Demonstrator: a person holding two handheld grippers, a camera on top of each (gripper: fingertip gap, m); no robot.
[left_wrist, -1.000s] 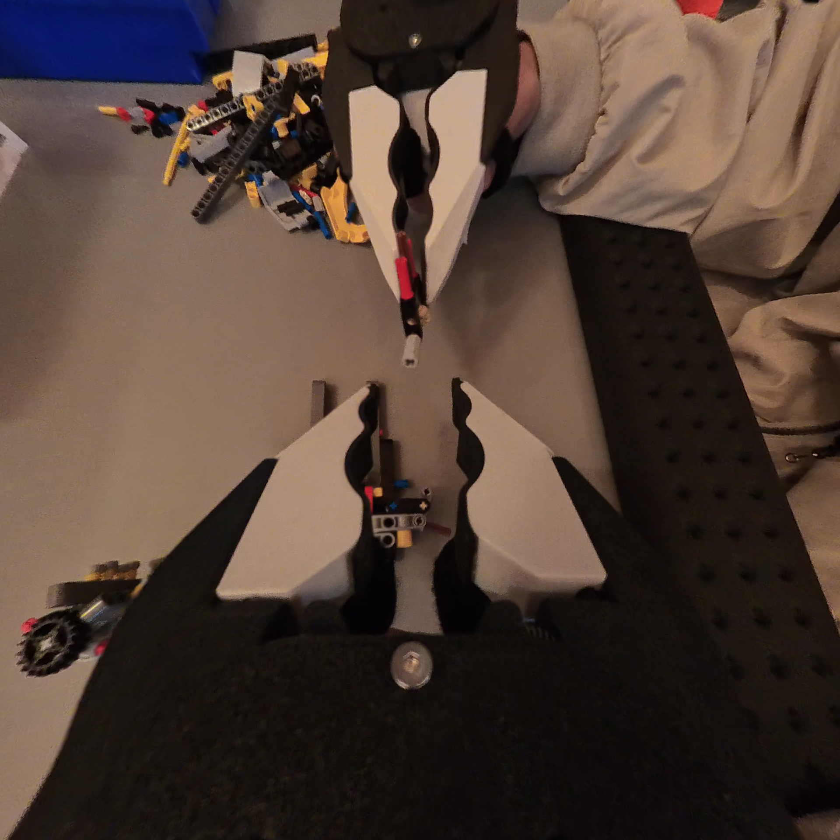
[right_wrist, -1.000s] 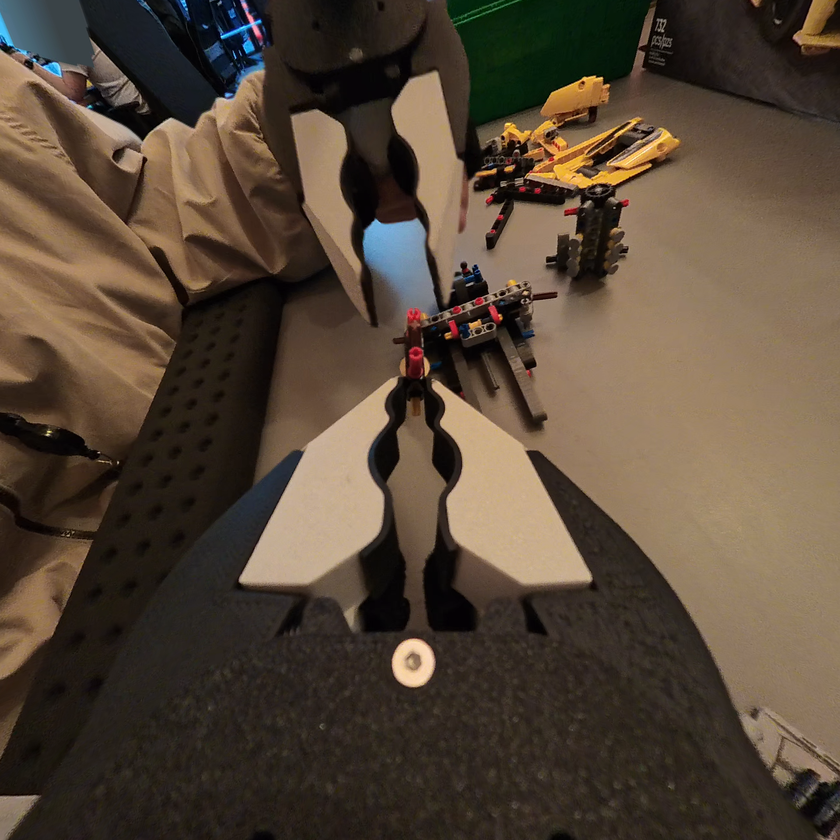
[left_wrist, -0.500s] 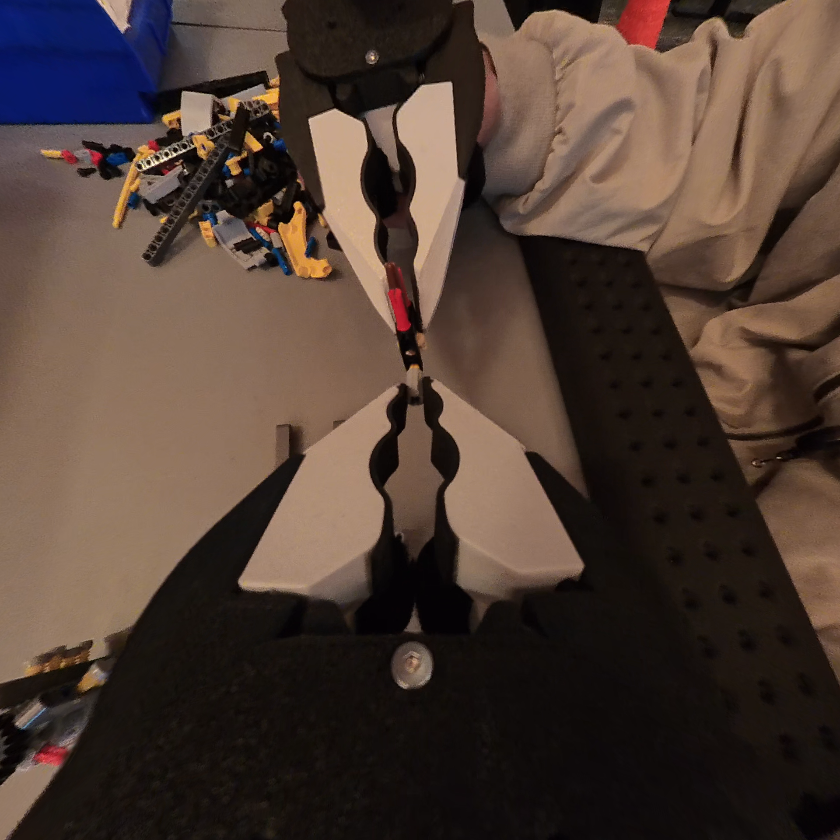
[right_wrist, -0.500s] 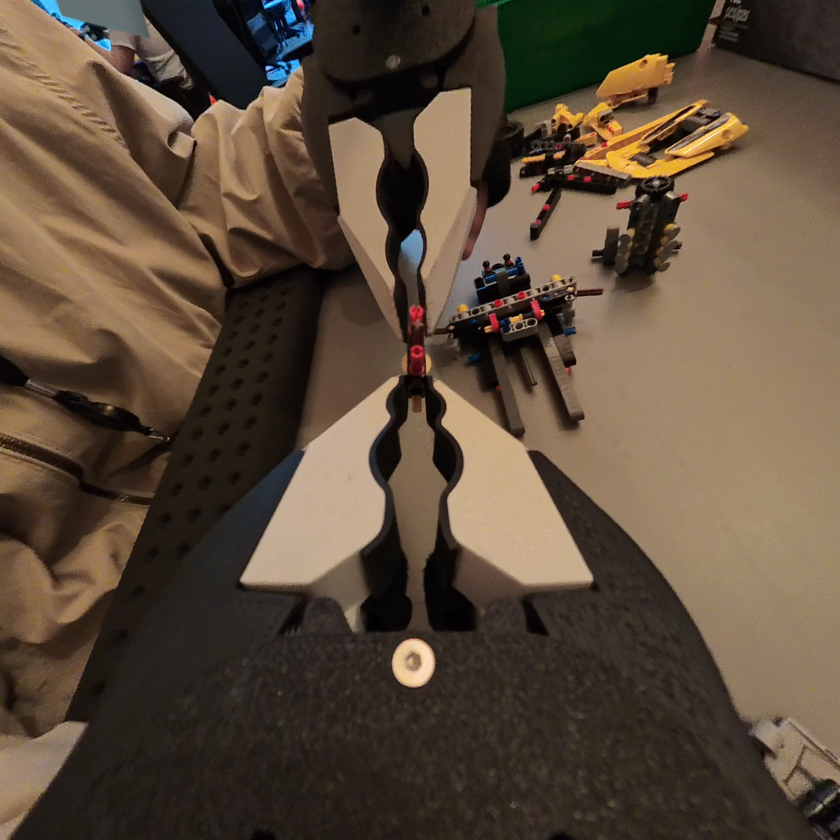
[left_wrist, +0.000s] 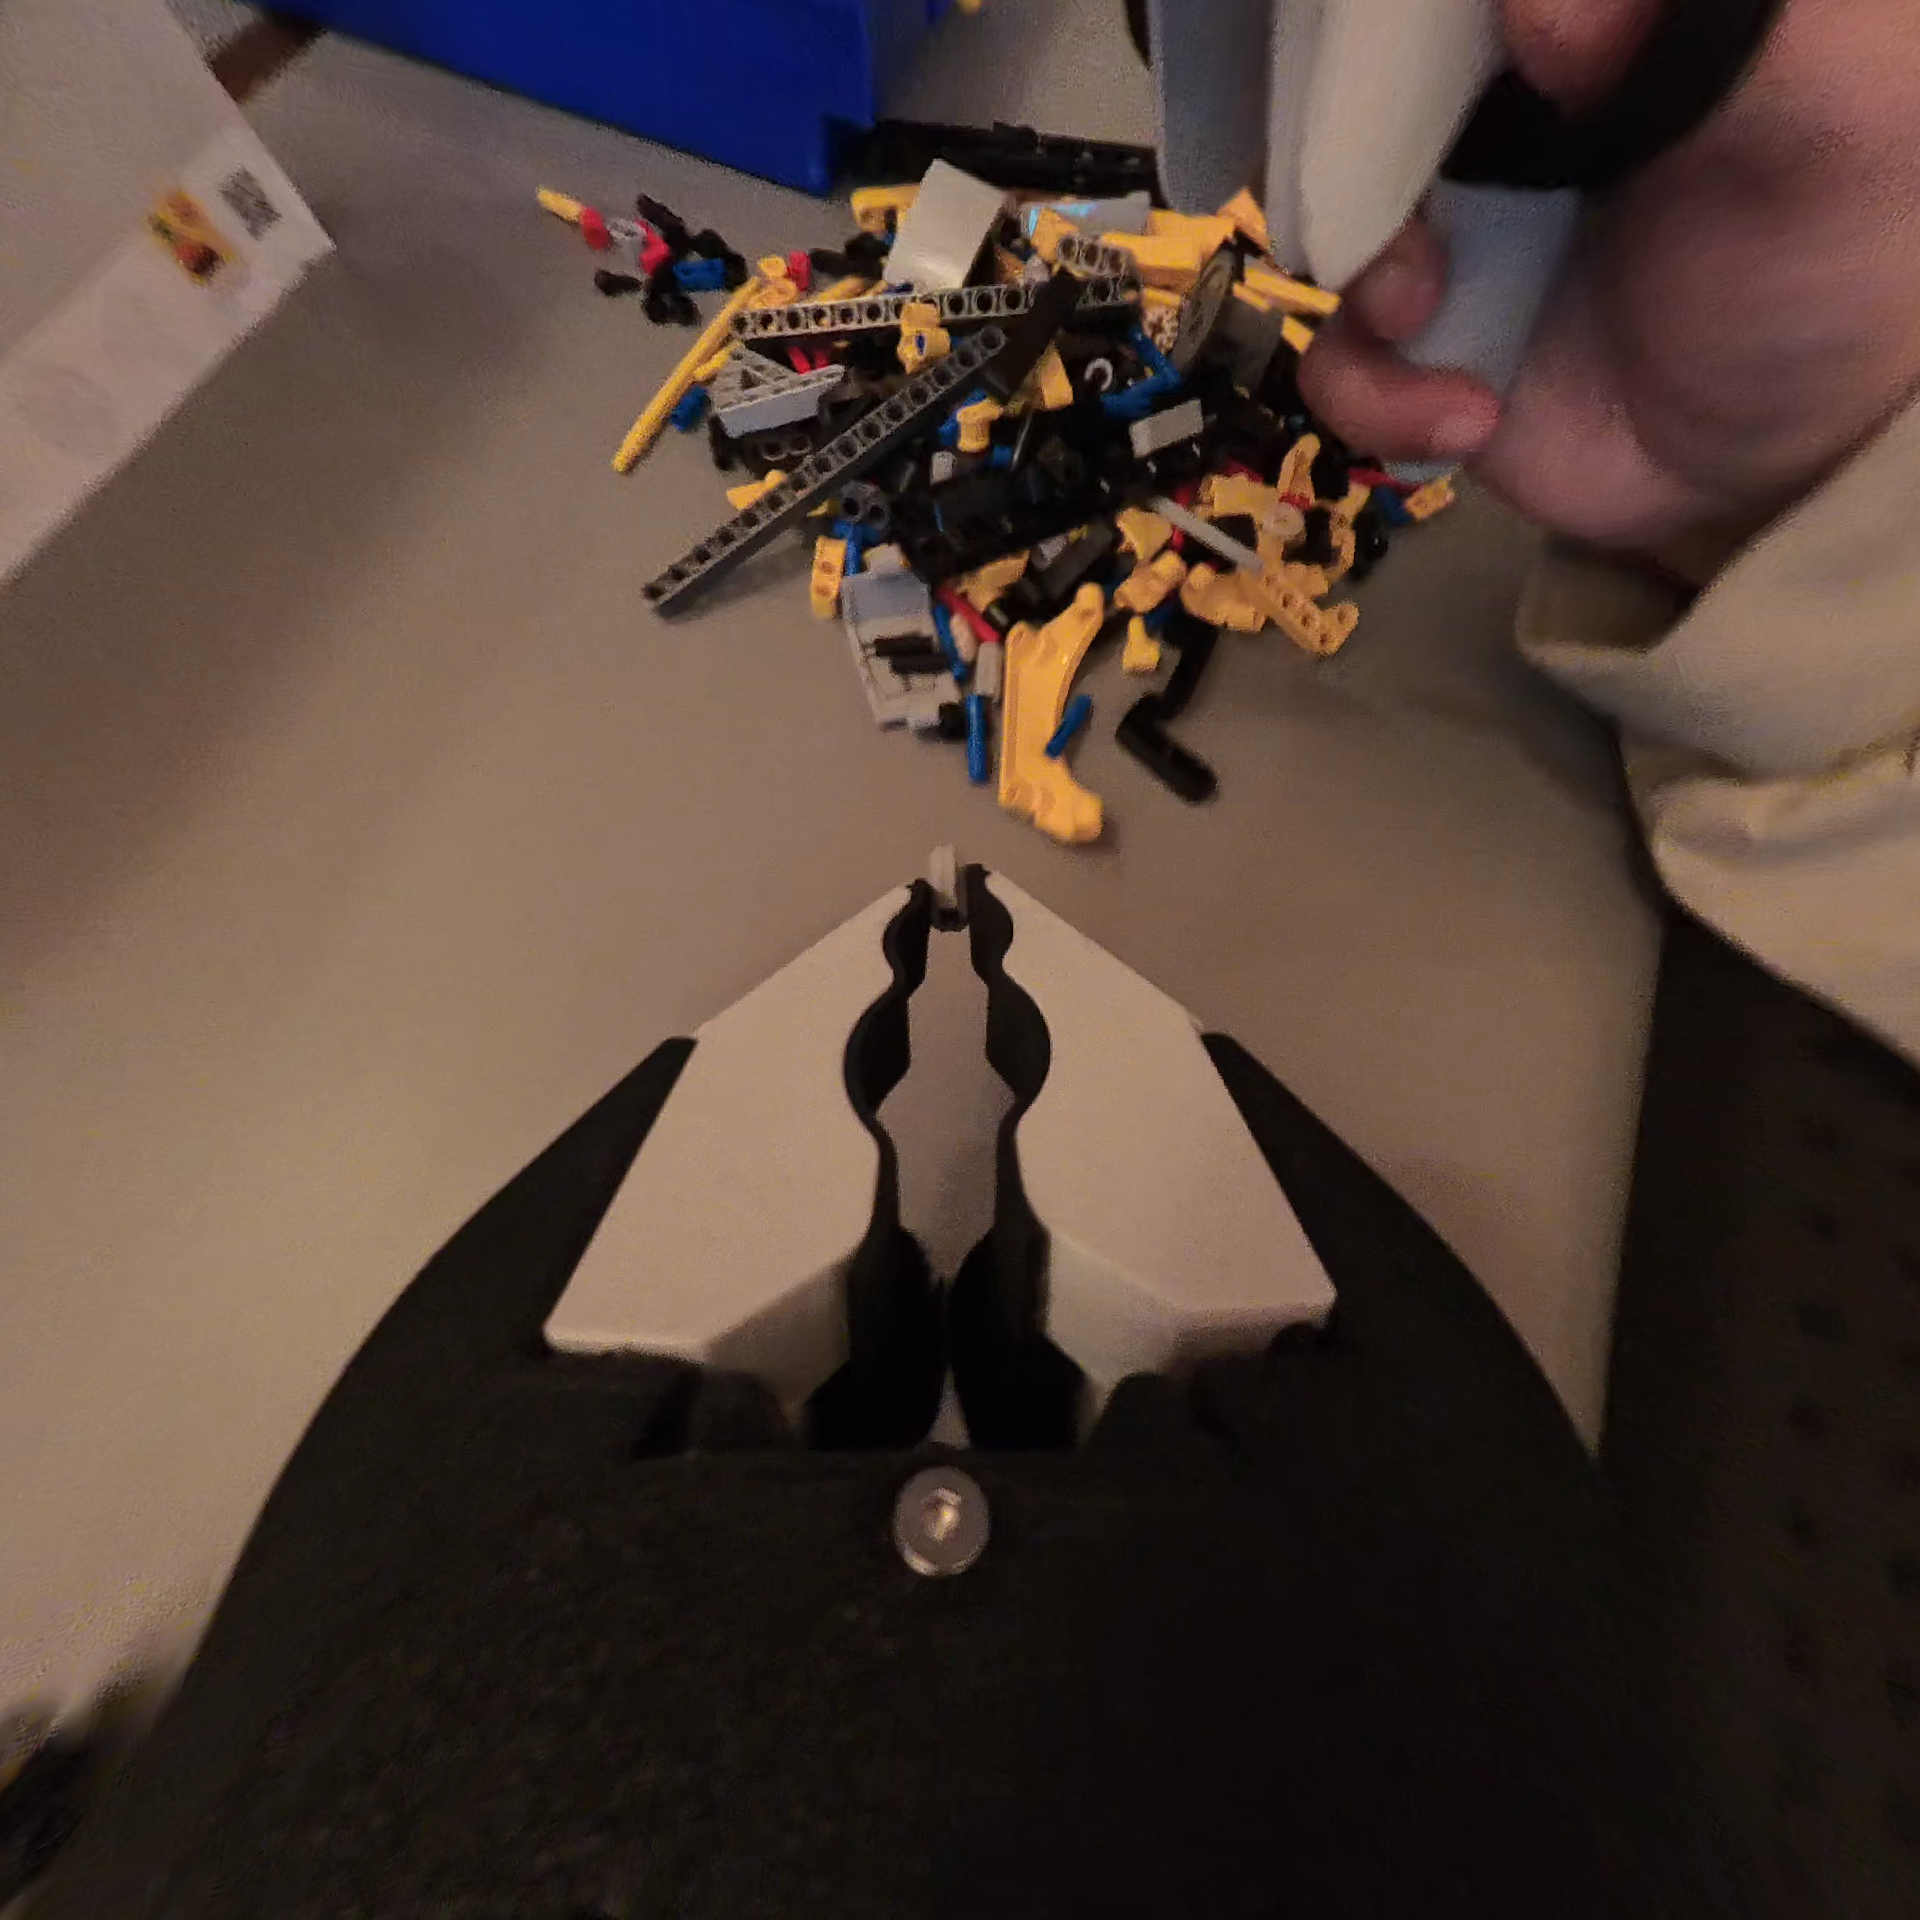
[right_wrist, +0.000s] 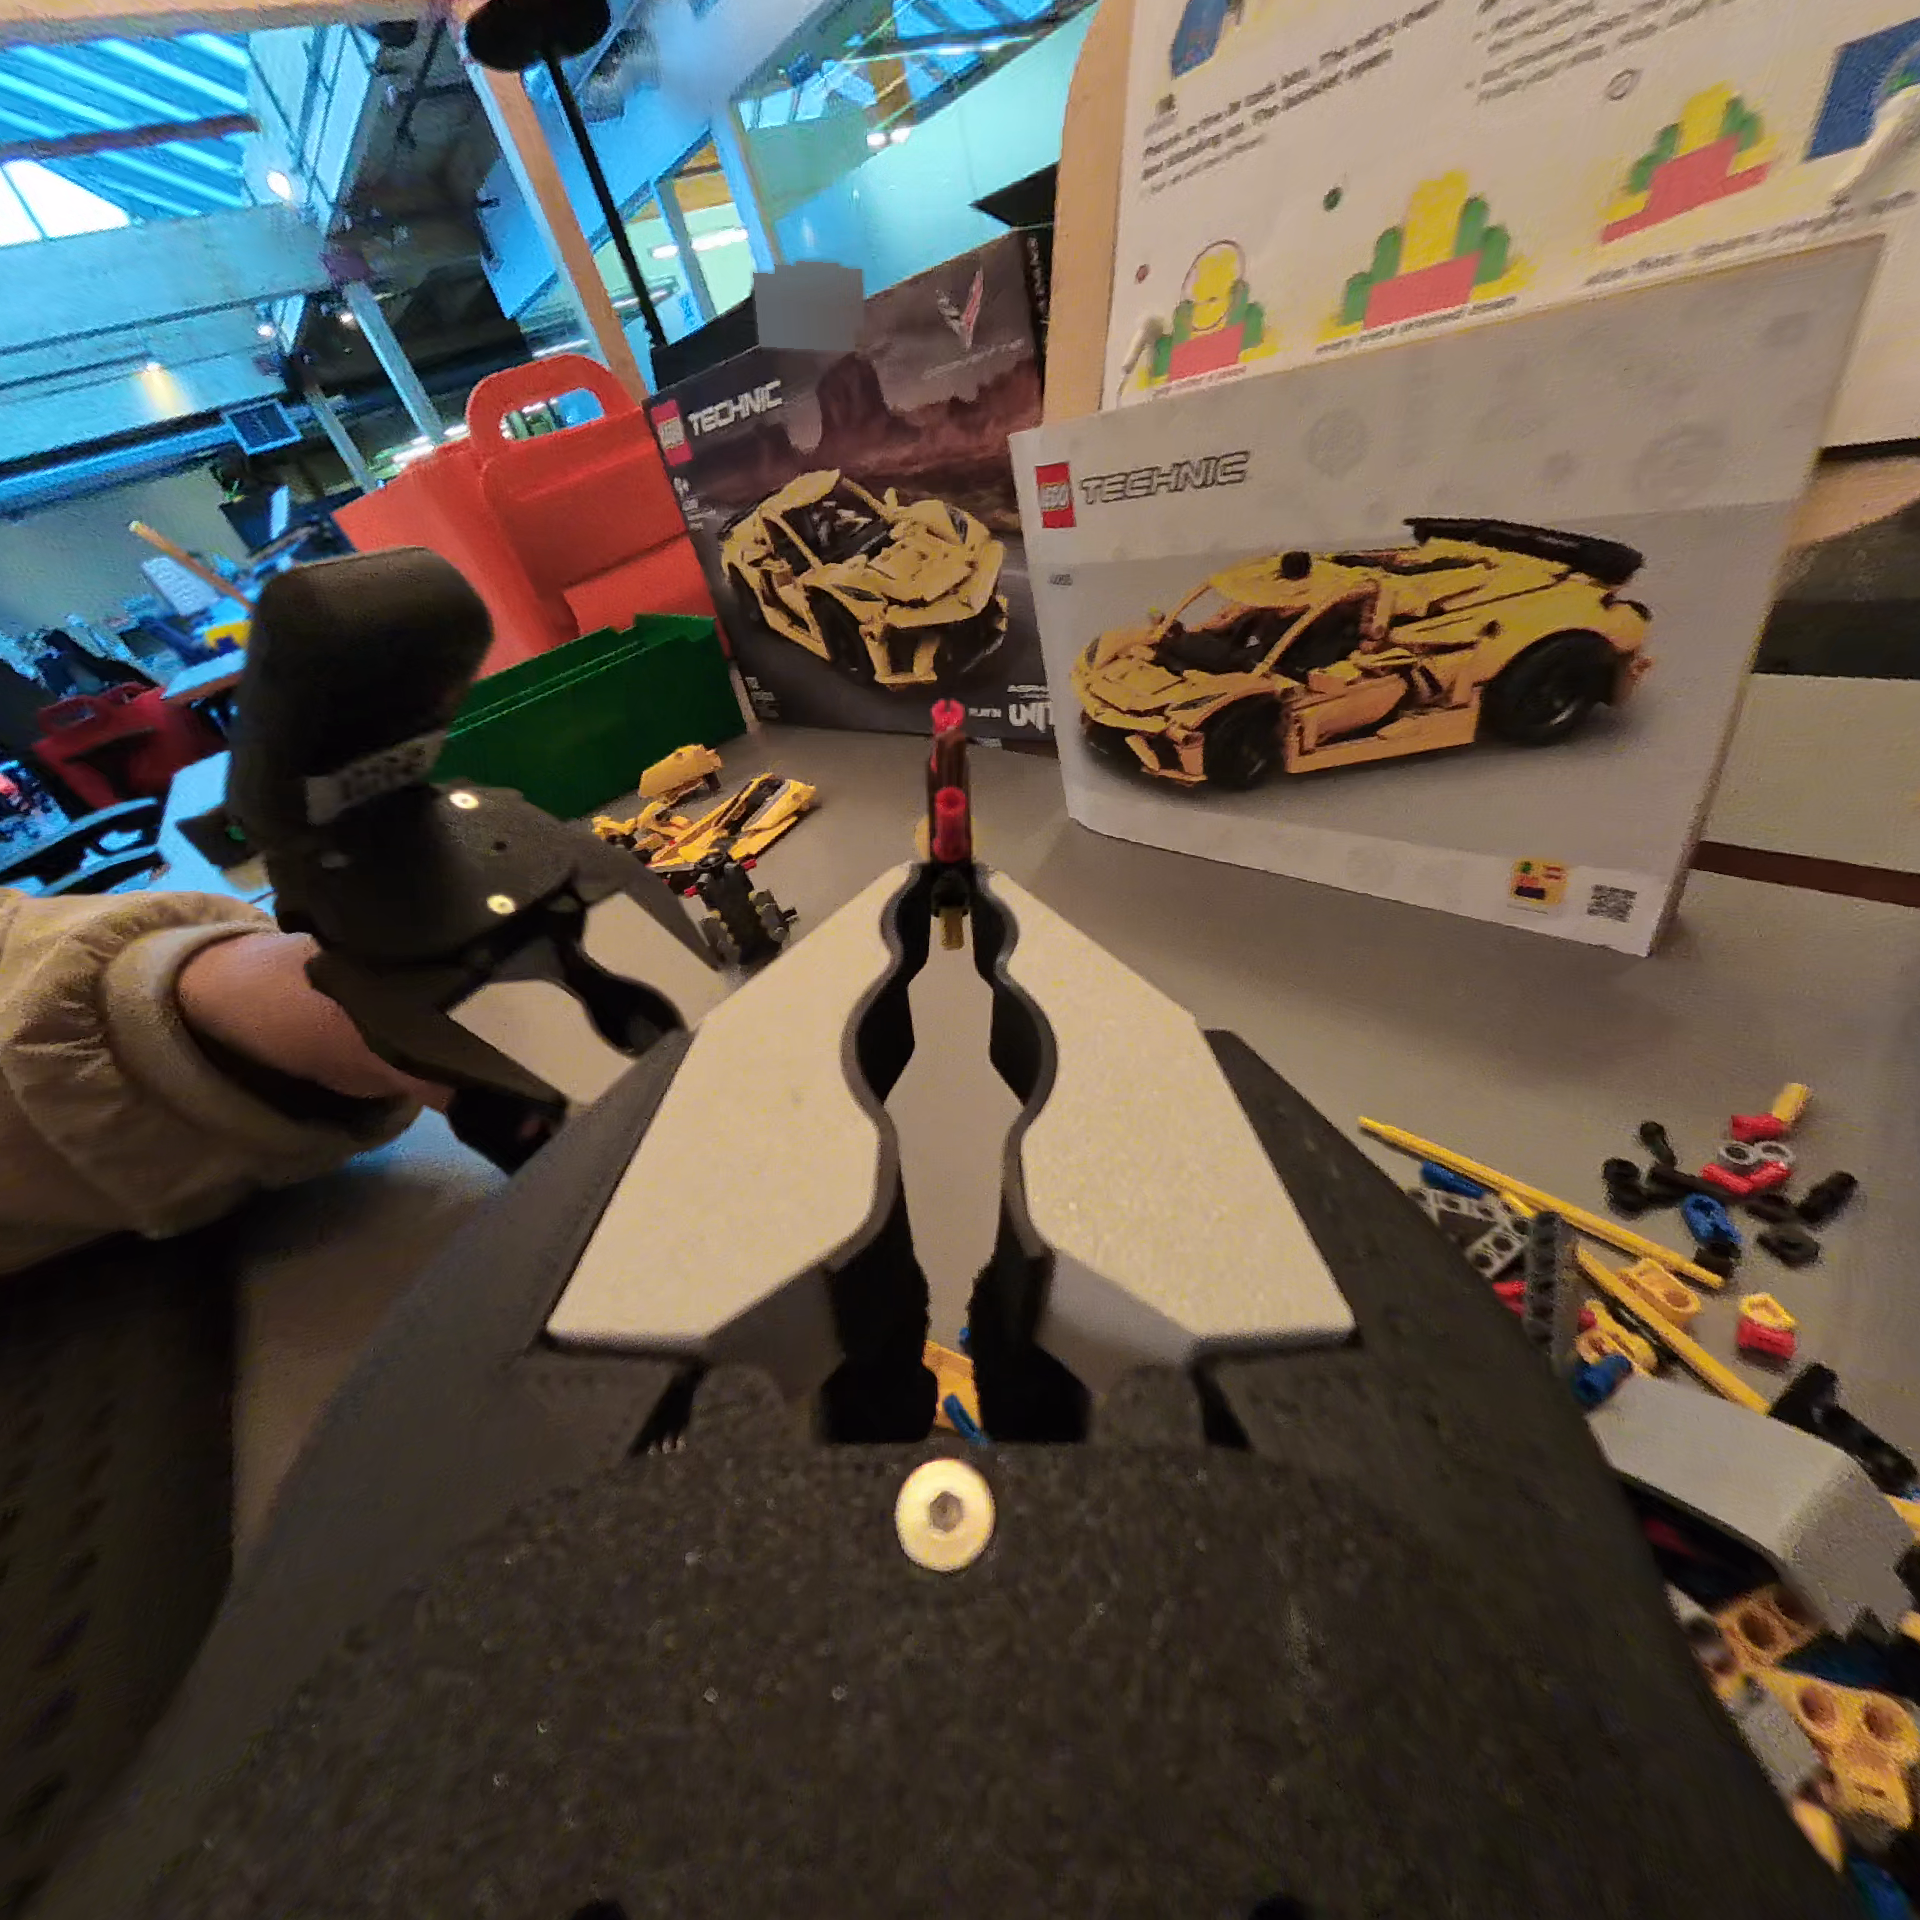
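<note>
The left hand-held gripper (left_wrist: 945, 894) pinches a small pale grey piece (left_wrist: 943, 878) at its tips over the grey desk (left_wrist: 364, 831); the right hand-held gripper (right_wrist: 948, 896) clamps a thin red-and-black axle assembly (right_wrist: 945, 800); beyond lie a pile of loose bricks (left_wrist: 1039, 447) and an upright instruction booklet (right_wrist: 1371, 665).

Right hand-held gripper (left_wrist: 1340, 135) blurred and cropped at top edge, brick pile (right_wrist: 1787, 1621) cut off at right
</note>
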